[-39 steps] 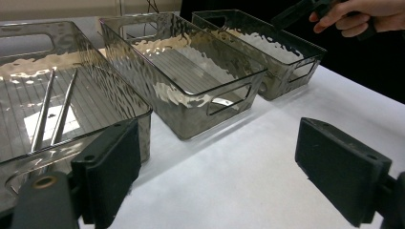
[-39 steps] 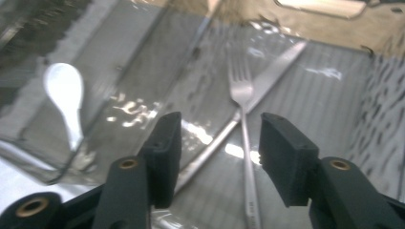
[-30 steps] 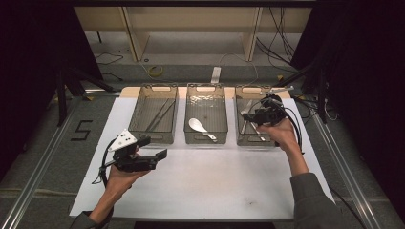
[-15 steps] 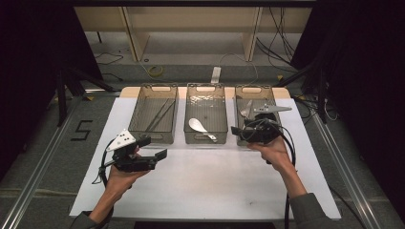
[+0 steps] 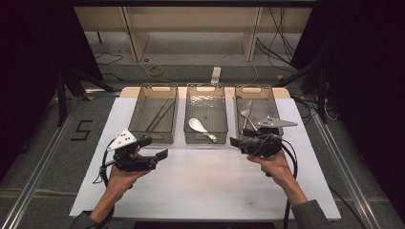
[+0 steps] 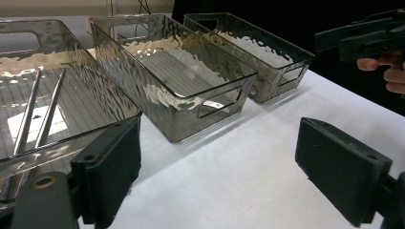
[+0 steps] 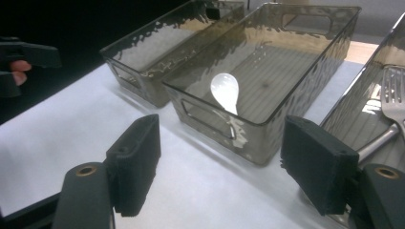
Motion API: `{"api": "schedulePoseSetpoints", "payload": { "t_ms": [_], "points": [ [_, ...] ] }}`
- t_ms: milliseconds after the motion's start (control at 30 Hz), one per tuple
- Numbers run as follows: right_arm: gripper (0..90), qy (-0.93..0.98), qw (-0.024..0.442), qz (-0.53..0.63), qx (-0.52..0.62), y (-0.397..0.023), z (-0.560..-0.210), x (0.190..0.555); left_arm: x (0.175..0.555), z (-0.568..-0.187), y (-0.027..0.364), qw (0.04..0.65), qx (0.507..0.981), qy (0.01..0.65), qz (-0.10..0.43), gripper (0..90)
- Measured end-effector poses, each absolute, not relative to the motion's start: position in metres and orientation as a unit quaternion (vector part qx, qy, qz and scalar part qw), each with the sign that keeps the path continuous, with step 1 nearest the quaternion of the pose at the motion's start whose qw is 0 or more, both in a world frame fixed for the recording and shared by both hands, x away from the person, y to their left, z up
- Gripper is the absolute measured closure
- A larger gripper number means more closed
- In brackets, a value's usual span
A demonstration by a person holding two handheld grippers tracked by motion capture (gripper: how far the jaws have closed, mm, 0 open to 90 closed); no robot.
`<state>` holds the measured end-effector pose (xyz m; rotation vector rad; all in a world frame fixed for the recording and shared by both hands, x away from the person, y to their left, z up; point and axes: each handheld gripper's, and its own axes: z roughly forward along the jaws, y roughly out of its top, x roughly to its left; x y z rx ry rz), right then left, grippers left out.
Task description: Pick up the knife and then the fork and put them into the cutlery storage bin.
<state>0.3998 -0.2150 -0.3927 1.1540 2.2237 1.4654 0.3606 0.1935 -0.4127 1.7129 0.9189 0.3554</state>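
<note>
High view, read left to right; sorting of cutlery into three smoked plastic trays on a white table sheet.

Left tray: holds a pair of metal chopsticks, laid lengthwise. Middle tray: holds one white spoon, bowl toward the far side. Right tray: holds a metal fork, tines toward the far end; possibly a second utensil beside it, too small to tell.

Progress, as a judgement: appears finished or nearly so, with each kind in its own tray and no loose piece left on the sheet; leaves at most a withdrawal of both hands.

Left gripper: hovers above the sheet just in front of the left tray, pointing level toward the table's middle, forearm entering from the bottom edge; stands released, jaws wide apart, nothing between them.

Right gripper: hovers at the near left corner of the right tray, pointing level toward the middle tray, grey plate on top; stands released, jaws just opened further, nothing between them, with the fork lying apart in the tray behind.
</note>
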Motion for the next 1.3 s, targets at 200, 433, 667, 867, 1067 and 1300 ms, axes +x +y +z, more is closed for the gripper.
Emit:
{"api": "schedulePoseSetpoints", "payload": {
  "t_ms": [200,433,667,867,1067,1300],
  "points": [
    [30.2,0.756,0.122,0.511,0.391,-0.216,-0.397,0.389,0.359,-0.413,0.195,0.552,0.722,0.389,0.149,15.1],
    [29.4,0.753,0.128,0.519,0.383,-0.217,-0.404,0.378,0.359,-0.412,0.194,0.553,0.723,0.386,0.147,15.1],
    [28.6,0.755,0.142,0.518,0.375,-0.217,-0.409,0.364,0.358,-0.412,0.194,0.553,0.726,0.382,0.144,15.1],
    [27.0,0.747,0.15,0.527,0.375,-0.221,-0.415,0.352,0.358,-0.413,0.193,0.553,0.729,0.378,0.14,15.1],
    [25.1,0.746,0.16,0.53,0.371,-0.227,-0.42,0.342,0.358,-0.413,0.192,0.553,0.732,0.373,0.137,15.1],
    [24.0,0.745,0.165,0.527,0.375,-0.232,-0.423,0.334,0.357,-0.413,0.192,0.552,0.735,0.371,0.134,15.1]
  ]
}}
